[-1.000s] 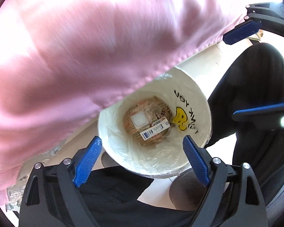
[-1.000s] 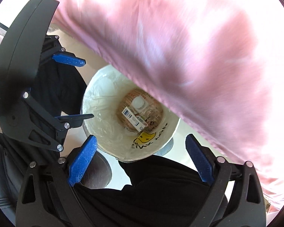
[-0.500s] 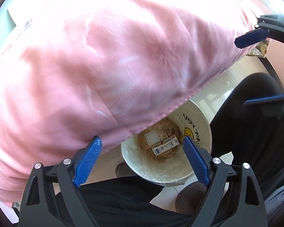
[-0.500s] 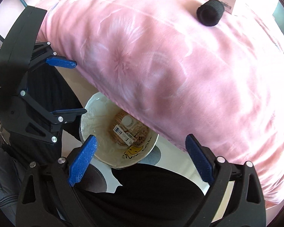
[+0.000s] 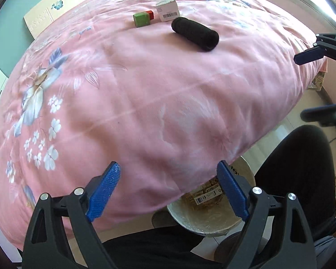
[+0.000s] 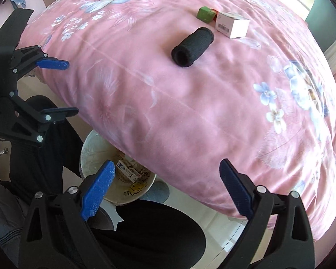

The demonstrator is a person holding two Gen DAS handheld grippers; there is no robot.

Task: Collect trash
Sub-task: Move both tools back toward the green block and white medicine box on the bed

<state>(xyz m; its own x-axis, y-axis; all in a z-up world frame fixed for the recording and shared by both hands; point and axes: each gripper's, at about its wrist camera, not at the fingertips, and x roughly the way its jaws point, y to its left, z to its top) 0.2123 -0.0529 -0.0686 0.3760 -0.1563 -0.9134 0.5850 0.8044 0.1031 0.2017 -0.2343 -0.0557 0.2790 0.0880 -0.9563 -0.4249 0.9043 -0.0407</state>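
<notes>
Both grippers, left (image 5: pixel 168 188) and right (image 6: pixel 165 188), gaping wide, empty. On pink floral bedspread (image 5: pixel 127 94): black foam tube (image 5: pixel 195 34), white barcoded carton (image 5: pixel 168 11), green-and-red box (image 5: pixel 143 18). Below, white plastic-lined bin (image 6: pixel 94 154).

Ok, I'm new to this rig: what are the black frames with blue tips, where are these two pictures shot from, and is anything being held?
Each picture comes from a camera on a hand-held gripper, looking along its two blue-padded fingers. The left gripper and right gripper both stand open and hold nothing. On the pink floral bedspread lie a black ribbed tube, a green and red box and a white barcoded box. Below the bed's edge stands a white lined bin with wrappers inside.
</notes>
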